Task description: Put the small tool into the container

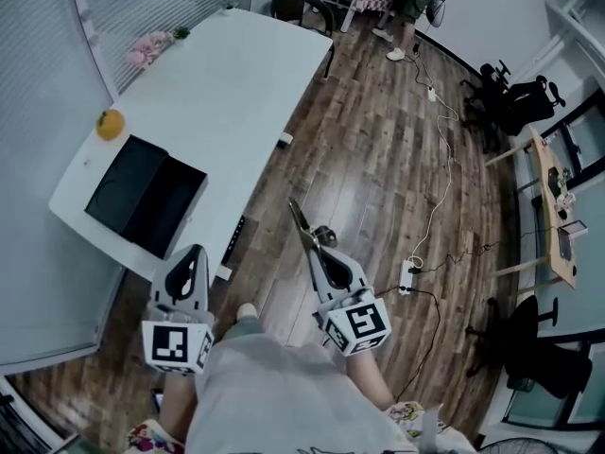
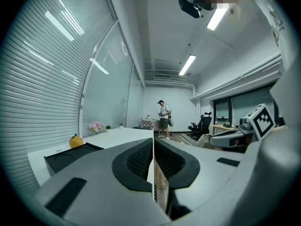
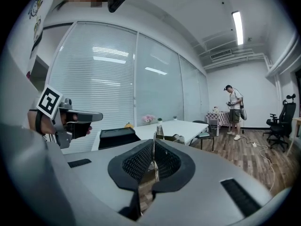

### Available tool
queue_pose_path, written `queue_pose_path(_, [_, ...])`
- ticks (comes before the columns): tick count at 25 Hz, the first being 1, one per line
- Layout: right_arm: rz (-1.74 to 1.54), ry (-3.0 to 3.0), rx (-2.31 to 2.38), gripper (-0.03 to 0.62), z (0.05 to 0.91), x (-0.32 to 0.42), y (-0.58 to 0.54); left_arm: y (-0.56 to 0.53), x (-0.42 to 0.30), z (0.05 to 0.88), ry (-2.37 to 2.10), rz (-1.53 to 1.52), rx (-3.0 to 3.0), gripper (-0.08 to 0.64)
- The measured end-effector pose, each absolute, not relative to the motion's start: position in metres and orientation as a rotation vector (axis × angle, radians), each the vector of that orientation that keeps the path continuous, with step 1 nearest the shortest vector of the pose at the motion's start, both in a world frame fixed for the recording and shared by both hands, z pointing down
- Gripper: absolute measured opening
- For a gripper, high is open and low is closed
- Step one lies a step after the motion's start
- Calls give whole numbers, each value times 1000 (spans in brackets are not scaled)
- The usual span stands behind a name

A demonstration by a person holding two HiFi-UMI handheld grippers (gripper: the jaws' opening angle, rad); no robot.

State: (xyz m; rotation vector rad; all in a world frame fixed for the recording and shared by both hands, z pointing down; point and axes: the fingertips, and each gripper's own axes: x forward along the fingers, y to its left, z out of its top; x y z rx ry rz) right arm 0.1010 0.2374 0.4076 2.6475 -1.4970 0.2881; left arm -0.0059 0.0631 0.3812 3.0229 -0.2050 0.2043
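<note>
orange fruit (image 1: 110, 124) at the left edge of the white table (image 1: 236, 74); black container (image 1: 142, 197) just beside it on the table; left gripper (image 1: 194, 253), fingers pressed together, nothing between; small tool (image 1: 301, 218), thin and metallic, clamped in right gripper (image 1: 319, 251) over the wood floor (image 1: 378, 168), apart from the container.

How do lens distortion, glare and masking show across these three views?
Head view: even, dim light; the white table has bowed edges. Left gripper view: black fisheye border, glaring ceiling light, mosaic patch on top. Right gripper view: same border, lamp reflections on the glass wall, mosaic patch upper left; the small tool looks sharp.
</note>
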Motion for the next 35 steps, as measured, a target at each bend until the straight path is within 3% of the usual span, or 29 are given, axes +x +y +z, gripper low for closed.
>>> queue_pose_path(17, [313, -1752, 2418, 6, 421, 120, 132, -9, -24, 410, -500, 248, 2924, 12])
queue_pose_path(35, [289, -2344, 1770, 6, 415, 172, -69, -100, -21, 391, -1300, 237, 2624, 12])
